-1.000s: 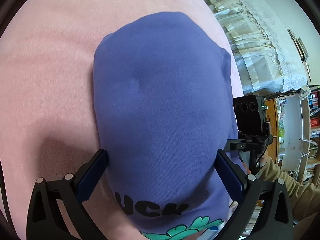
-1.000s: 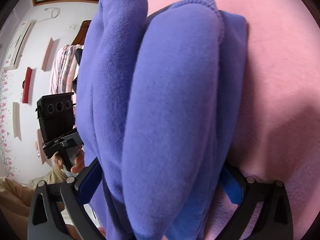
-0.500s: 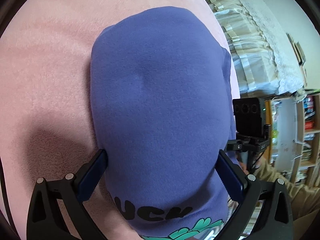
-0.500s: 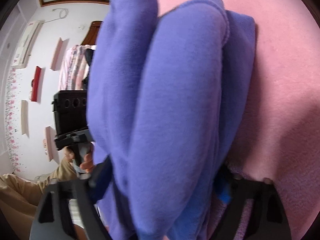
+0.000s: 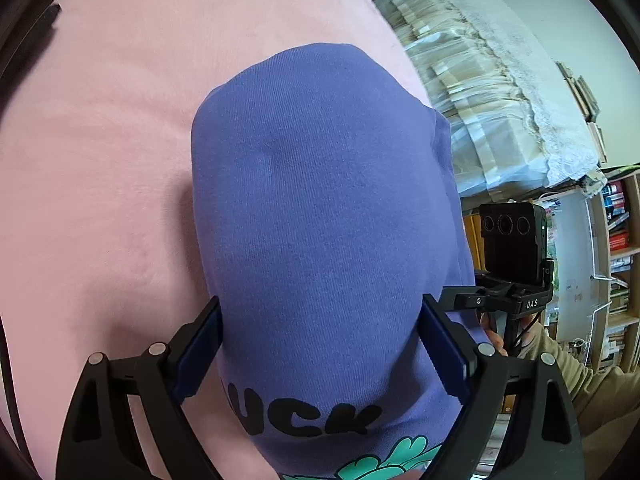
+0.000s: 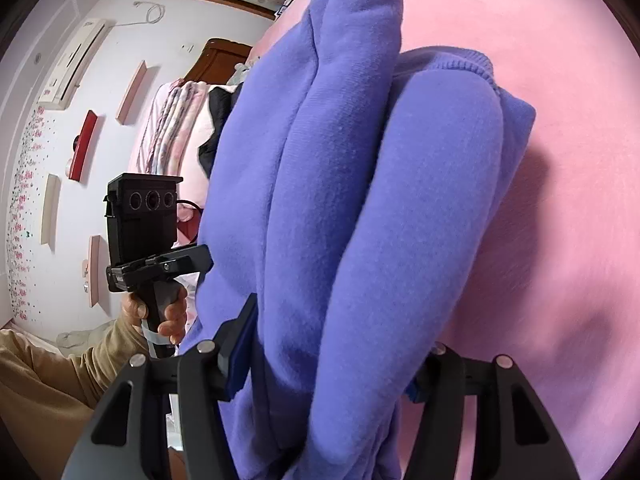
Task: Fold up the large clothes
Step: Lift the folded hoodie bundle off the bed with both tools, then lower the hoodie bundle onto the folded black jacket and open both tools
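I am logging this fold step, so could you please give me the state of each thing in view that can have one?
Purple sweatshirt: folded into a thick bundle, clamped at both ends.
Left gripper: closing, fingers pressing the bundle's sides.
Right gripper: closing, squeezing the stacked folds.
Pink blanket: spread flat beneath the bundle.
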{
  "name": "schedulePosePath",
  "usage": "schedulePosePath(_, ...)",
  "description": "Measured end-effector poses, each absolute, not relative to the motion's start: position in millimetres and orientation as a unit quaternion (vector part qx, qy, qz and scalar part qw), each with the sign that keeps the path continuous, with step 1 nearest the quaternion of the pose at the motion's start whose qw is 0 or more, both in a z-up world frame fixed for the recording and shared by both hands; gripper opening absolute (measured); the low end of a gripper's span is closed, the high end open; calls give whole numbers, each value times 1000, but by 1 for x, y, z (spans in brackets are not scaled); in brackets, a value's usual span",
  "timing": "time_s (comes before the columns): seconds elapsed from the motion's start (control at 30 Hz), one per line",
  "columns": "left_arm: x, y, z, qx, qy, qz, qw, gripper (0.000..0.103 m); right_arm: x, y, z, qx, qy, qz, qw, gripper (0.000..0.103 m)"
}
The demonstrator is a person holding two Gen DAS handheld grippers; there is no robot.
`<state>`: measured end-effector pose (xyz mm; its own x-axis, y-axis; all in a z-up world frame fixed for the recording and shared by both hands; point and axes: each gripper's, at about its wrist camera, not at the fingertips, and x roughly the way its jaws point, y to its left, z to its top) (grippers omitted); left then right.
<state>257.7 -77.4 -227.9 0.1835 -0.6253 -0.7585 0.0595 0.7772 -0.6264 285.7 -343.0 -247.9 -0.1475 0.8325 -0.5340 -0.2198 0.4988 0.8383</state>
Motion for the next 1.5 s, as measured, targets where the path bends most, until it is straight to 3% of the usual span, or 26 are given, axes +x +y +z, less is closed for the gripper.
schedulePosePath(0.43, 232, 88, -86, -234, 521, -204, 795, 91, 287, -182, -108, 194, 569, 494, 629, 58)
schedulePosePath(0.8, 312, 303, -6, -171, 463, -164, 854, 92, 364, 36, -68, 225, 507, 535, 637, 58)
schedulePosePath(0.97, 366, 388, -18, -172, 440, -171, 865, 92, 414, 123, -75, 232, 496, 527, 650, 58)
schedulePosePath(1.13, 403, 452, -67, -189, 433, -173, 864, 92, 453, 182, -107, 239, 513, 499, 656, 58)
schedulePosePath(1.33, 421, 459, -166, -191, 491, -147, 837, 88, 469, 213, -180, 223, 569, 437, 660, 58)
schedulePosePath(1.5, 416, 452, -187, -199, 473, -151, 845, 88, 470, 217, -211, 228, 584, 420, 656, 59)
